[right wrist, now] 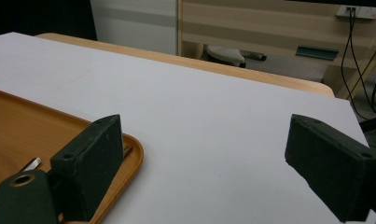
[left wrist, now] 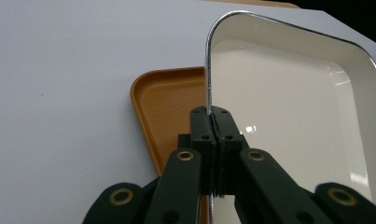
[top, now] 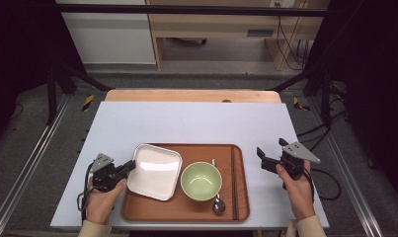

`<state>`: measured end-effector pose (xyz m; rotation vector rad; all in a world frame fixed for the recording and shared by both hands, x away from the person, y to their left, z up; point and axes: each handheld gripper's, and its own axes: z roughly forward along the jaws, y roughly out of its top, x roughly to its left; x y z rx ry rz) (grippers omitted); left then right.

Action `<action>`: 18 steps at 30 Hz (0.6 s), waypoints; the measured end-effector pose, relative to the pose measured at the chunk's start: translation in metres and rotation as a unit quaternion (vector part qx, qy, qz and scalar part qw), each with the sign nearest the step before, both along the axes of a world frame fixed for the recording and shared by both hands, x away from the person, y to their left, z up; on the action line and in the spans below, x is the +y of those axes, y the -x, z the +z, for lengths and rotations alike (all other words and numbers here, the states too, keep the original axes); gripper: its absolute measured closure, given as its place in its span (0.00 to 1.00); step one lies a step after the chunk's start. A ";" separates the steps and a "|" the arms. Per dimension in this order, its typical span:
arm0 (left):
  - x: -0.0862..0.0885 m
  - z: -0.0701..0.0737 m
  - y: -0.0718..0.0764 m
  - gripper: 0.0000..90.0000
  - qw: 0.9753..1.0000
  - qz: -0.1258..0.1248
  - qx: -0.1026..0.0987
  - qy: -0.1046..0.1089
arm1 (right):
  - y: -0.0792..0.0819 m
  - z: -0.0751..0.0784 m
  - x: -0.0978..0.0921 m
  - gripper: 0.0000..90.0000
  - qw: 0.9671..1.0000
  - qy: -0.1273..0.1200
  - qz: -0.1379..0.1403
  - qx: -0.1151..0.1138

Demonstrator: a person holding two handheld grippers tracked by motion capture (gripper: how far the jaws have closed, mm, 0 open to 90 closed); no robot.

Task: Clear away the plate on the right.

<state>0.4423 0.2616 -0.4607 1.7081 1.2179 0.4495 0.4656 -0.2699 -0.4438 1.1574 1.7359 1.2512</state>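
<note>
Left gripper point(top: 129, 167) pinches the white square dish point(top: 154, 172) by its thin rim; right gripper point(top: 271, 152) spread, idle; shallow edge grip may let the dish slip onto the tray point(top: 186, 210).

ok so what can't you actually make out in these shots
- High view: the spoon has its handle partly behind the green bowl.
- Left gripper view: the left gripper, shut on the white dish, covers the rim it pinches; the frame crops the dish.
- Right gripper view: the tray is cut off at the left.
</note>
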 end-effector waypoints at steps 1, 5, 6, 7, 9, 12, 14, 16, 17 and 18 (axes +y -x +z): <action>0.000 -0.001 -0.003 0.99 1.000 -0.003 0.007 -0.001 | 0.000 0.000 0.000 0.13 1.000 -0.002 0.000 0.002; -0.001 -0.003 -0.014 0.98 0.999 -0.009 0.035 -0.008 | -0.001 -0.001 0.000 0.13 1.000 -0.001 0.003 0.006; -0.002 -0.004 -0.017 0.98 0.999 -0.010 0.040 -0.011 | -0.001 -0.002 0.000 0.13 1.000 0.000 0.004 0.008; -0.002 -0.005 -0.019 0.98 0.999 -0.011 0.045 -0.014 | -0.001 -0.002 0.001 0.13 1.000 0.001 0.004 0.009; -0.002 -0.007 -0.022 0.98 0.998 -0.011 0.055 -0.009 | -0.001 -0.003 0.001 0.13 1.000 0.002 0.005 0.010; -0.004 -0.010 -0.025 0.98 0.997 -0.014 0.071 -0.006 | -0.002 -0.003 0.001 0.13 1.000 0.003 0.006 0.012; -0.007 -0.012 -0.025 0.98 0.997 -0.015 0.074 -0.009 | -0.002 -0.003 0.001 0.13 1.000 0.000 0.006 0.015; -0.008 -0.013 -0.026 0.98 0.997 -0.015 0.078 -0.013 | -0.002 -0.003 0.001 0.13 1.000 0.001 0.006 0.015; -0.009 -0.013 -0.026 0.98 0.997 -0.014 0.079 -0.012 | -0.002 -0.004 0.000 0.13 1.000 0.002 0.006 0.014; -0.009 -0.014 -0.026 0.98 0.997 -0.014 0.080 -0.014 | -0.002 -0.004 0.000 0.13 1.000 0.001 0.005 0.016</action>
